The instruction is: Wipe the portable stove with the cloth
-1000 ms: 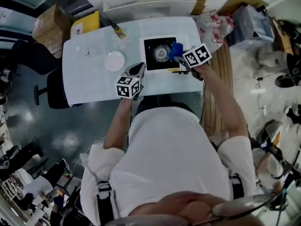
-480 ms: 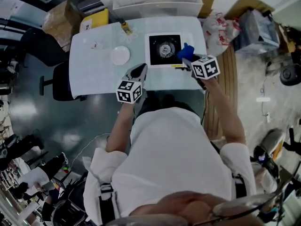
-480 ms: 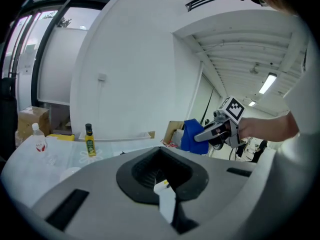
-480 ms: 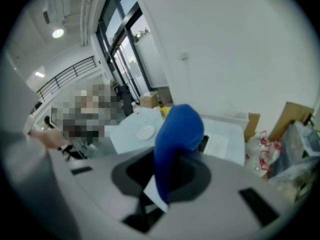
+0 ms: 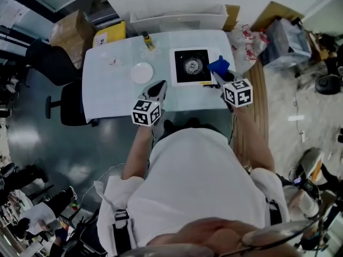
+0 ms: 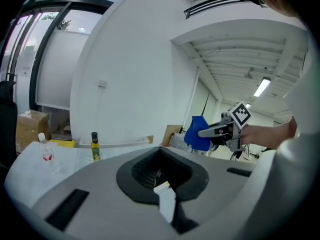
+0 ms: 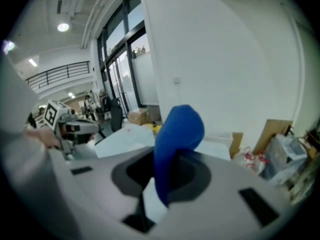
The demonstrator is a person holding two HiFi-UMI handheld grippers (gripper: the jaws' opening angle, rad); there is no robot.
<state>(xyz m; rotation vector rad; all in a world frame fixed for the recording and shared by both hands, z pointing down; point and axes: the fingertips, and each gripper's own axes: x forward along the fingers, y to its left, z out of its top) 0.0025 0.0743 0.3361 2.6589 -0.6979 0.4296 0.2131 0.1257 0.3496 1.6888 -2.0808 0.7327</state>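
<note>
Your right gripper (image 5: 217, 75) is clamped on the blue cloth (image 7: 175, 134). A fold stands up out of the jaws and the rest hangs below.

In the head view the cloth sits over the right edge of the portable stove (image 5: 192, 64), which lies on the far-right part of the table (image 5: 107, 92). The right gripper view looks out level at walls and windows, not down at the stove, so the cloth looks held up in the air w/ no contact on the stove top.

Your left gripper (image 5: 158, 90) has its jaws together w/ nothing btw them. It's held at the near edge of the table, left of the stove and apart from it.

Step in hand, prob.: cloth picked up, wipe stroke not in contact atm.

Next move needs:
- Tip the right gripper down so the hanging part of the cloth lies flat on the top plate.
- Sweep across the plate and round the burner in the middle.
- Keep the clamp firm so the cloth doesn't slip out.
- The stove may slide under pressure, so your left gripper could brace its near-left edge.

The white dish (image 5: 142, 72) and the bottle (image 6: 94, 146) are well left of the stove, out of the way.
</note>
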